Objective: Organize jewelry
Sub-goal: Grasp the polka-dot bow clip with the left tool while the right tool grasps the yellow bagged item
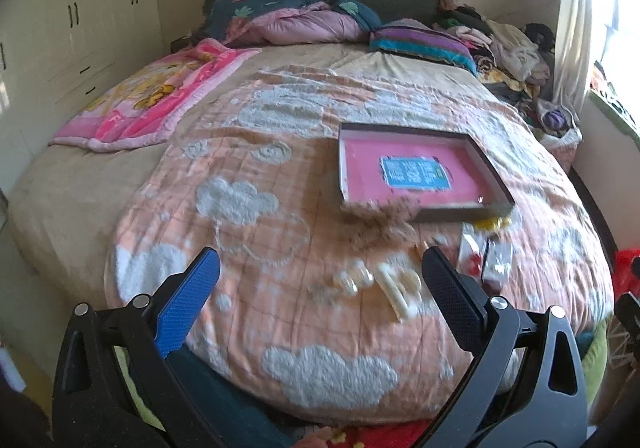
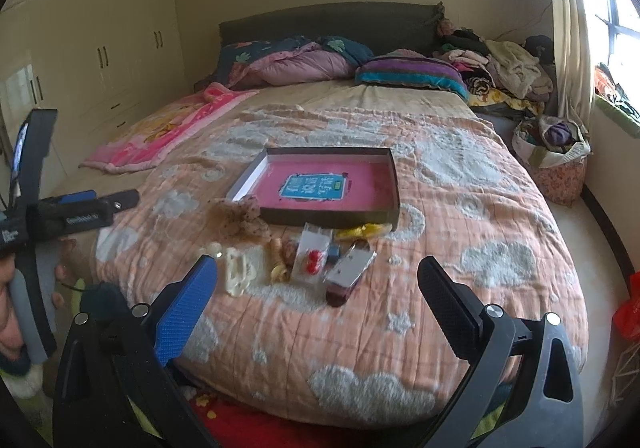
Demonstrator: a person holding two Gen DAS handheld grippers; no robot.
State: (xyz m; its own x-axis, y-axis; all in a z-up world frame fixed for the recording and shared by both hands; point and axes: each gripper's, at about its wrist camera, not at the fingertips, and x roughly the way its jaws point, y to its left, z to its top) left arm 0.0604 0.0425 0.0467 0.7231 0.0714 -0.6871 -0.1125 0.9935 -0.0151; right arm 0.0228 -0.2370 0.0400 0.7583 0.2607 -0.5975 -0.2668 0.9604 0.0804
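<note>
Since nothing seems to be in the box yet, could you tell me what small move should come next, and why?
Probably lower the right gripper onto the clear packet with red beads, the item nearest its open fingers. The pink-lined box holds no jewelry, the pieces lie loose on the blanket in front of it, and both grippers are empty.

Peach quilted bedspread with white clouds (image 2: 460,232) over bed, pink cartoon blanket (image 2: 160,131) at far left, striped purple-teal pillow (image 2: 412,73) near dark headboard (image 2: 328,21), clothes pile (image 2: 504,67) far right, cream wardrobe (image 2: 100,47) along left wall.
</note>
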